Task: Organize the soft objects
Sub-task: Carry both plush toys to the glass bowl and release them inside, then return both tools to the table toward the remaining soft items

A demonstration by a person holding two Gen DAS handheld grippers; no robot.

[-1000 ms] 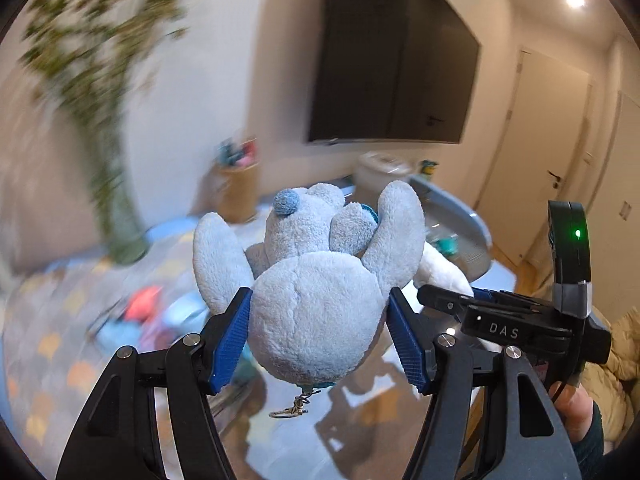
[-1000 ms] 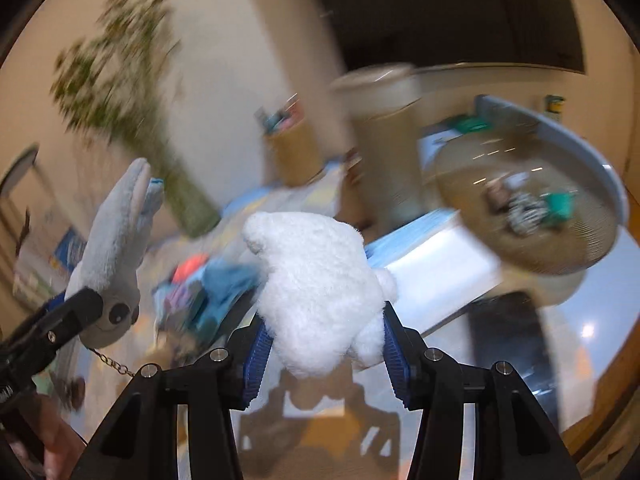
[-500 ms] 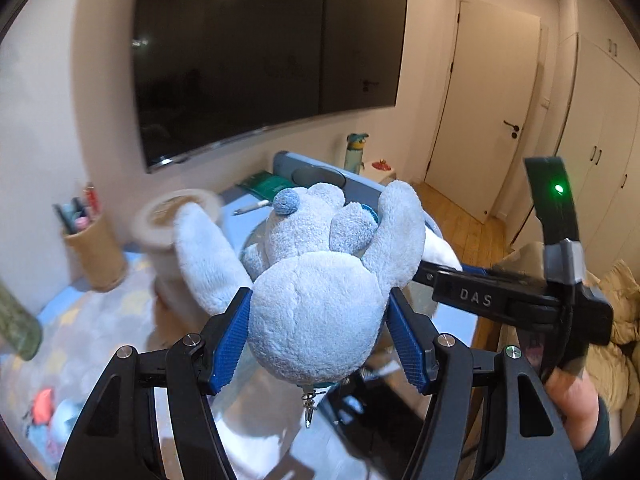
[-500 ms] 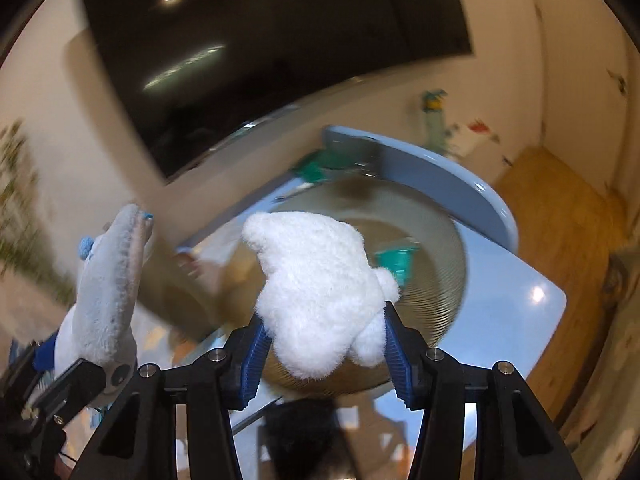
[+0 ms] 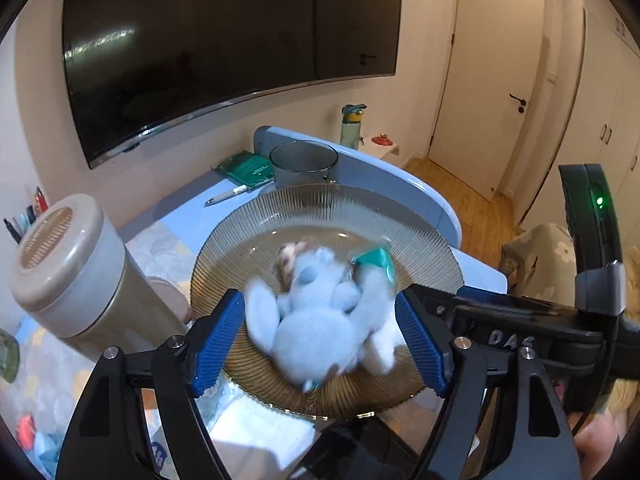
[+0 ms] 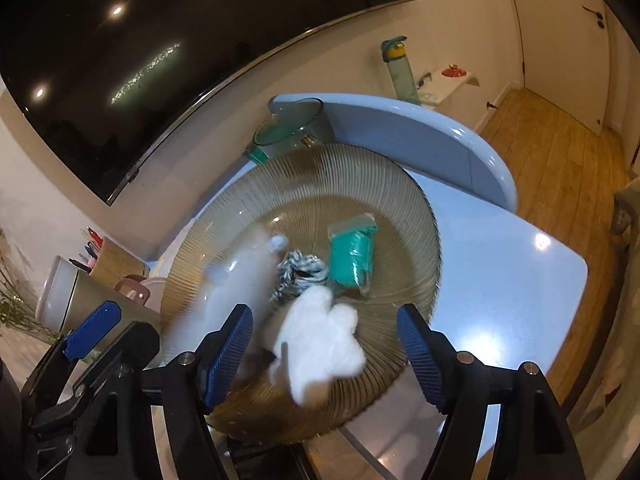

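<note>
Two grippers hang side by side over one big ribbed glass bowl [image 5: 432, 256] on the blue table [image 6: 512, 264]. The left gripper [image 5: 320, 340] has its jaws opening, the blue pads clear of the grey plush [image 5: 320, 320] on both sides; that toy is blurred between them, over the bowl's near half, and I can't say whether it has landed. The right gripper [image 6: 324, 350] is opening too, its pads standing well off the white plush [image 6: 324, 344], which sits loose between them above the bowl's near rim. So two soft toys, neither one clamped. Down in the bowl I count two more things: one teal packet [image 6: 354, 258] toward the far right and one black-and-white knit bundle [image 6: 296, 276] just beside it, close to the white plush. The grey plush shows from the right camera only as a pale smear at the bowl's left side. Around the bowl: one beige canister [image 5: 68, 264] to the left with a woven lid, one glass cup [image 5: 304, 162] behind the far rim, one green booklet [image 5: 248, 168] and one pen [image 5: 226, 195] beside that cup, and one pencil holder [image 6: 114, 260] at the wall. One bottle [image 5: 352, 126] stands farther back, under one large dark screen [image 5: 224, 40].
</note>
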